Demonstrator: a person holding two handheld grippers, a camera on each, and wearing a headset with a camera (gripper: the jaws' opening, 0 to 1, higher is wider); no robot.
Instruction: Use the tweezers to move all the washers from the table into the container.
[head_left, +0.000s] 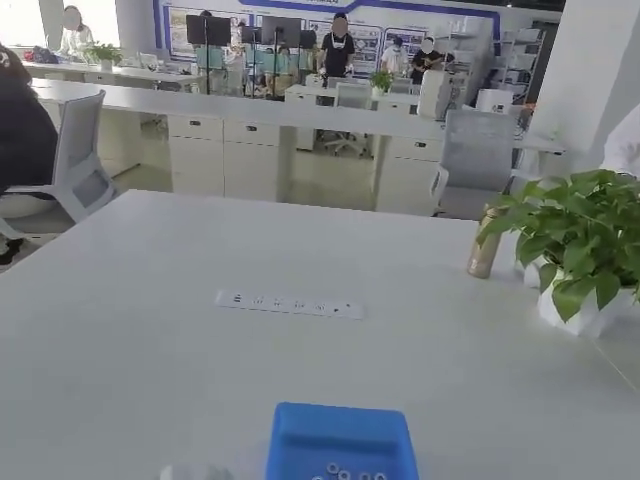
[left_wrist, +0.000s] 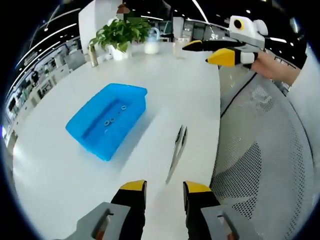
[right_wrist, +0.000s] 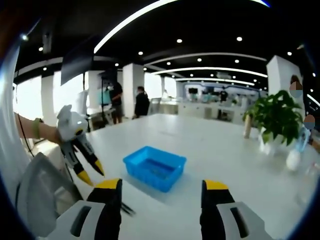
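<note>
**Tweezers** (left_wrist: 176, 152): flat on the table (left_wrist: 55, 185) just beside the blue container (left_wrist: 90, 141), whose floor holds several washers (left_wrist: 112, 119). Probably light, springy, slippery steel; best pinched mid-leg. Left gripper (left_wrist: 165, 192) and right gripper (right_wrist: 162, 192): jaws spread, empty.

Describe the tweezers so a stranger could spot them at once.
Start at the white table, then find the blue container on it. Beside the container, toward the table's edge, lie the tweezers: slim, long and silver, unlike the tiny round washers in the container.

open office | white desks (head_left: 230, 108) | grey chair (head_left: 475, 150) | ceiling downlights (right_wrist: 179, 41)
</note>
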